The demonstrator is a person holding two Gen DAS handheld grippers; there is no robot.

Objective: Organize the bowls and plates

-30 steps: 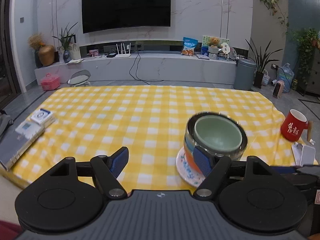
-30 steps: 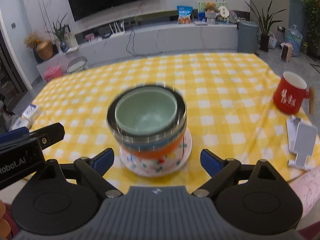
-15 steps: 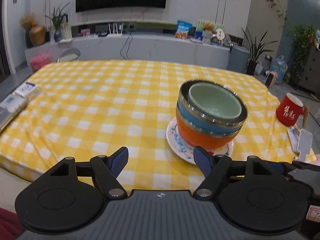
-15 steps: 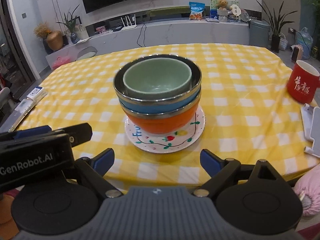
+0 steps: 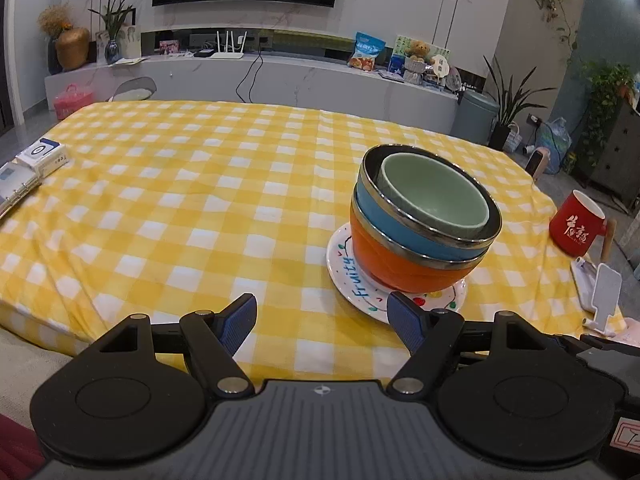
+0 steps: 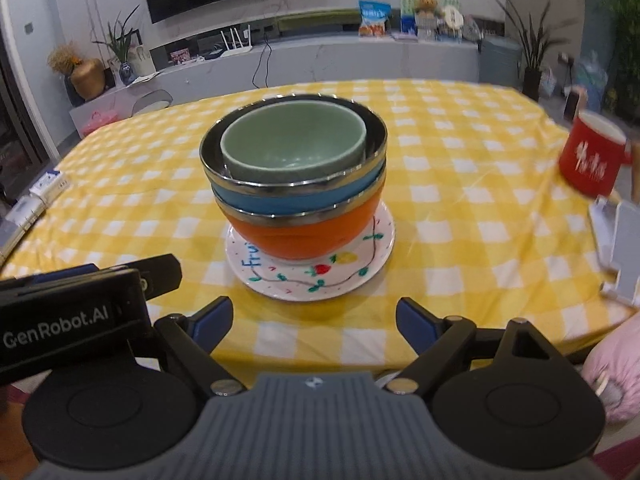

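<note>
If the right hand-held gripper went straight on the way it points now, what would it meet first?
Probably the white painted plate at its near rim, or the orange bowl stacked on it. The right hand-held gripper stands open and empty, centred on that stack; depth to the yellow checked tablecloth is unclear.

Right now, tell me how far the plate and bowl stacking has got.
Done, it seems: the pale green bowl sits nested in the steel-rimmed blue bowl, that in the orange bowl, all on the painted white plate on the yellow checked tablecloth. In hand: nothing; the left gripper and right gripper both stand open, short of the stack. Left: no other plates or bowls are in view.
</note>
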